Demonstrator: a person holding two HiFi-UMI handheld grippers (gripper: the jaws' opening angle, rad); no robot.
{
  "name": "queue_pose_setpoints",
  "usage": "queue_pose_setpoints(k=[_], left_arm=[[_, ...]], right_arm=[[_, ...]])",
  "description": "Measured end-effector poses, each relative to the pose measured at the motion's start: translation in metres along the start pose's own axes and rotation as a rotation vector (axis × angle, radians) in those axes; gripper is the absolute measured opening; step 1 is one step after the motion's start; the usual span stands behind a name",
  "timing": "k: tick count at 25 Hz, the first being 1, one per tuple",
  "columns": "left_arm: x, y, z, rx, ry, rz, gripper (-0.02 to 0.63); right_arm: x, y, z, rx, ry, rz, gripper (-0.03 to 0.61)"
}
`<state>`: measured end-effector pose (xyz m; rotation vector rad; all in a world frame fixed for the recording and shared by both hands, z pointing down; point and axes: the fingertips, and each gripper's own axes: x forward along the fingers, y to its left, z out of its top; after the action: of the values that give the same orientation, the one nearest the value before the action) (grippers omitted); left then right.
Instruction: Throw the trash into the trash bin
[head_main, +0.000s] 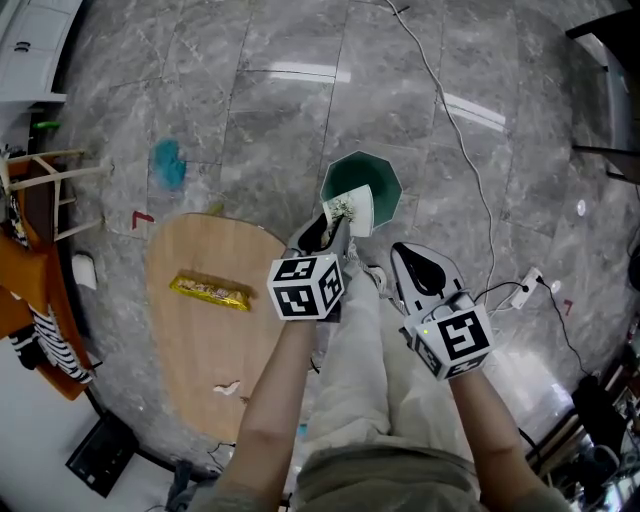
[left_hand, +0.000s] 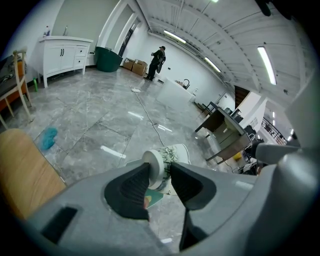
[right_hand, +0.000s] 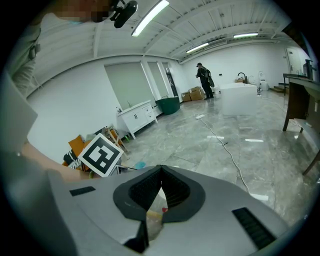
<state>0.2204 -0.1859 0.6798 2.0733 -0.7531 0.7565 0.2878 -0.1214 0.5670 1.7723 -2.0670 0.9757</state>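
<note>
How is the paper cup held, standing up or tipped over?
Tipped over: the paper cup lies sideways, clamped by the left gripper above the green bin.

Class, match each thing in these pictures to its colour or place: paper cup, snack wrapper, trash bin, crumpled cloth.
Things:
1. paper cup
2. snack wrapper
3. trash bin
4. crumpled cloth

Colour or place:
A. blue, on the floor
B. held in the left gripper
C. on the wooden table
D. dark green, on the floor

Pairs: 1-B, 2-C, 3-D, 4-A
</note>
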Motion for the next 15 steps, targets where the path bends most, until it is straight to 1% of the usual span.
queue_pose_setpoints(k=[5, 10, 15], left_arm=[[0.001, -0.001, 0.0, -0.009, 0.003, -0.002, 0.141], [-0.001, -0.007, 0.001, -0.007, -0.001, -0.03, 0.15], [-0.004, -0.011, 0.003, -0.002, -0.005, -0.026, 0.15]], right_arm=[[-0.001, -0.001, -0.002, 0.009, 0.001, -0.001, 0.008], [-0.003, 0.003, -0.001, 0.007, 0.001, 0.011, 0.009], [-0.005, 0.005, 0.002, -0.003, -0.002, 0.022, 0.009]])
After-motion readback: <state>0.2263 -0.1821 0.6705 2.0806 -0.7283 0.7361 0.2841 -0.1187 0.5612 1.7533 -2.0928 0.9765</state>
